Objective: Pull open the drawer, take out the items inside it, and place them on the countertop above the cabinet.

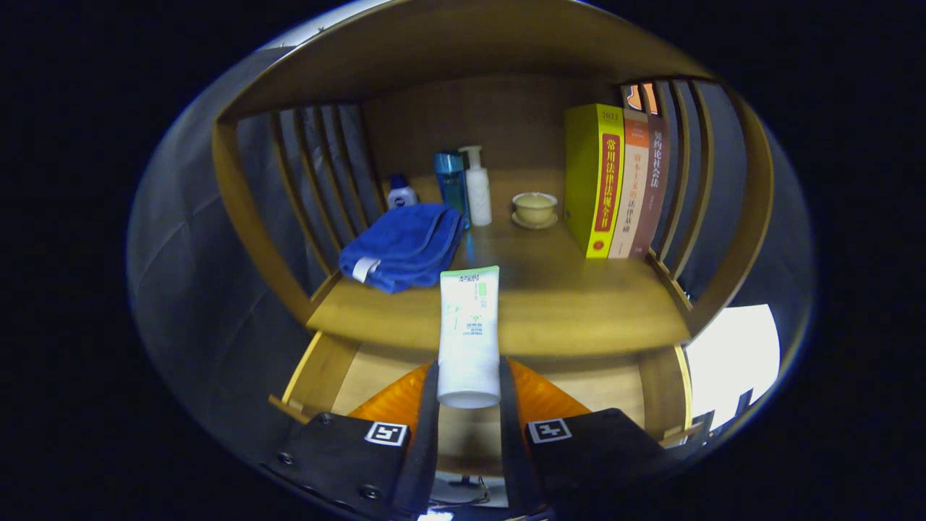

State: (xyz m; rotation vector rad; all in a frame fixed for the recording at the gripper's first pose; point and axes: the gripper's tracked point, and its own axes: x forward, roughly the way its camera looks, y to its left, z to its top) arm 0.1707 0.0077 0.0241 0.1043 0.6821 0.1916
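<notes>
a blue towel [402, 247] is lying folded on the countertop [564, 304], with small bottles [463, 184] standing behind it. the gripper [469, 391] is pinching a white tube [469, 333] between both fingers, above the open drawer [325, 365] and over the countertop's front edge. a cup [534, 208] and upright books [615, 181] are sitting further right.

Ahead of me is a brown wooden surface [550, 304] with slatted sides. A folded blue towel [401, 246] lies on it. Behind the towel stand a small bottle [400, 194], a blue bottle [450, 182] and a white pump bottle [477, 187]. Near them sits a little cup on a saucer [534, 209]. Three books [615, 181] stand upright against the slats.
</notes>
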